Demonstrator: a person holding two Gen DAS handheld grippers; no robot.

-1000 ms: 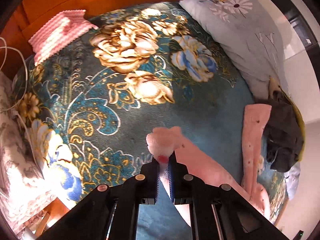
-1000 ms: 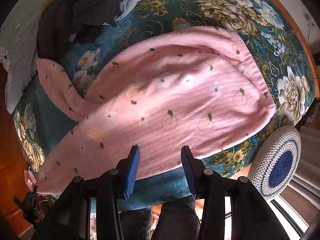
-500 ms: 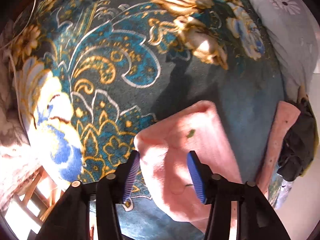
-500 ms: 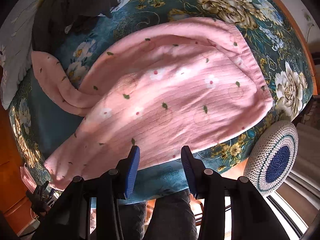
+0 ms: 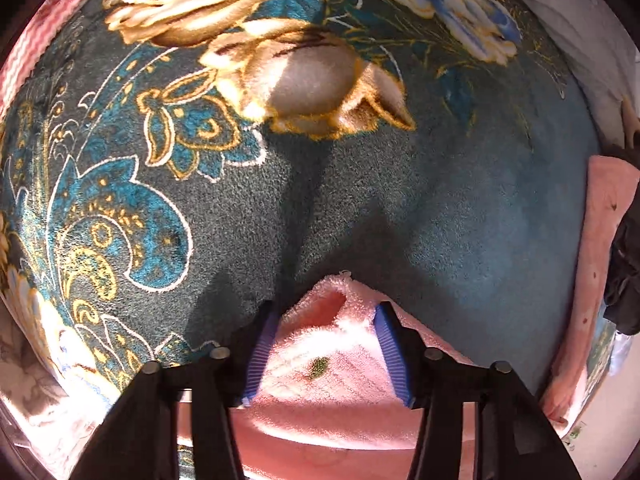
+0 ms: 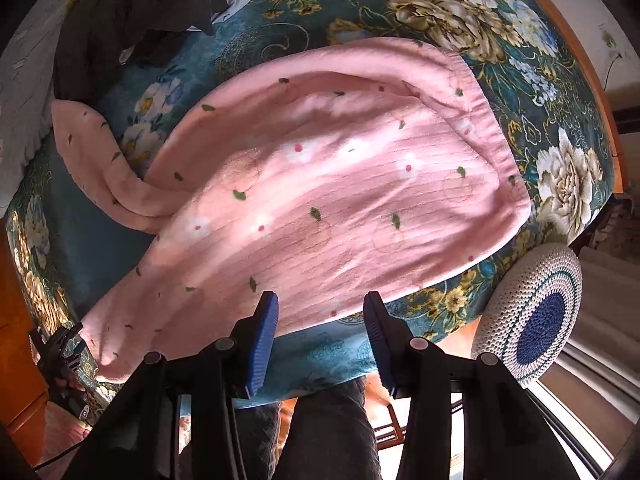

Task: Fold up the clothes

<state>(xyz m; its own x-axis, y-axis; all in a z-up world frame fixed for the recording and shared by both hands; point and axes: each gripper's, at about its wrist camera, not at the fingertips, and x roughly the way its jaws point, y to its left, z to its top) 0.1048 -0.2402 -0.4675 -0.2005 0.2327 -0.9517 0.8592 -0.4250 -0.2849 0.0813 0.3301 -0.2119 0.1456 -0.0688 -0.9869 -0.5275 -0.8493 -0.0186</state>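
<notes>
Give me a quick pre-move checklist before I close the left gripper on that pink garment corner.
1. Left gripper open: ok, jaws apart.
2. Corner of the pink garment between the left fingers: ok, fabric lies between the pads.
3. Only one layer in the bite: cannot tell.
4. Right gripper free: ok, open, holding nothing, at the garment's near edge.
5. Garment lying flat on the floral blanket: not ok, far edge is curled over.
6. Dark clothes pile off the garment: ok.

Harsh sunlight streaks across the floral blanket (image 5: 400, 200), blowing out its pale flowers. A soft shadow darkens its middle. Fisheye bending and black vignette ring its edges.
</notes>
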